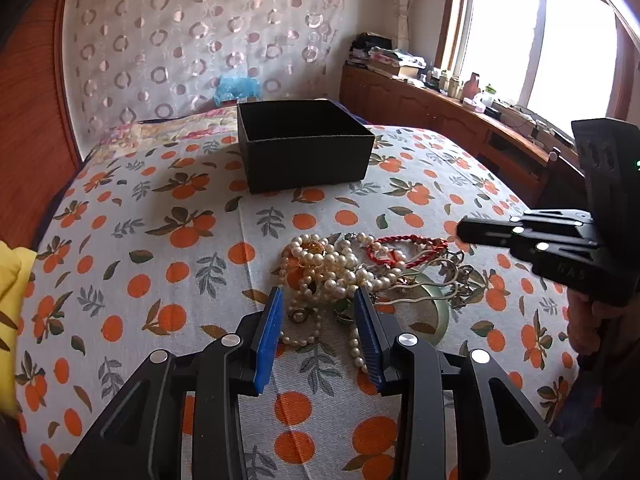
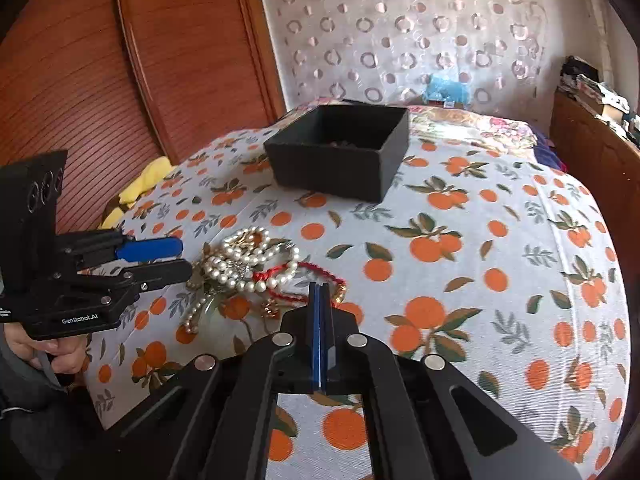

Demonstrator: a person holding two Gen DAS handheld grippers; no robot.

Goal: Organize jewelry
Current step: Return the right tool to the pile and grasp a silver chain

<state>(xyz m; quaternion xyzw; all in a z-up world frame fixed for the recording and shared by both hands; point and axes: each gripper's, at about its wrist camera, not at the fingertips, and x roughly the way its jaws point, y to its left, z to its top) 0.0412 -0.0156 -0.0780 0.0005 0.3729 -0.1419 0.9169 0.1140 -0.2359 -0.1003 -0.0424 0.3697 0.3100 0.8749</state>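
Note:
A tangled pile of jewelry lies on the orange-print bedspread: pearl strands point(image 1: 328, 268) point(image 2: 244, 260), a red cord bracelet point(image 1: 404, 250) point(image 2: 304, 284), silver chains point(image 1: 452, 276) and a pale green bangle point(image 1: 432, 300). A black open box point(image 1: 304, 144) point(image 2: 340, 152) stands farther back on the bed. My left gripper point(image 1: 318, 300) point(image 2: 184, 258) is open, its blue pads on either side of the near edge of the pearls. My right gripper point(image 2: 320, 292) point(image 1: 460, 234) is shut and empty, its tips beside the red cord.
The bed point(image 1: 160, 240) drops off at its rounded edges. A wooden headboard point(image 2: 120, 80) stands on the left, a wooden cabinet with clutter point(image 1: 460, 104) under the window on the right. A yellow cloth point(image 1: 10, 280) lies at the bed's left edge.

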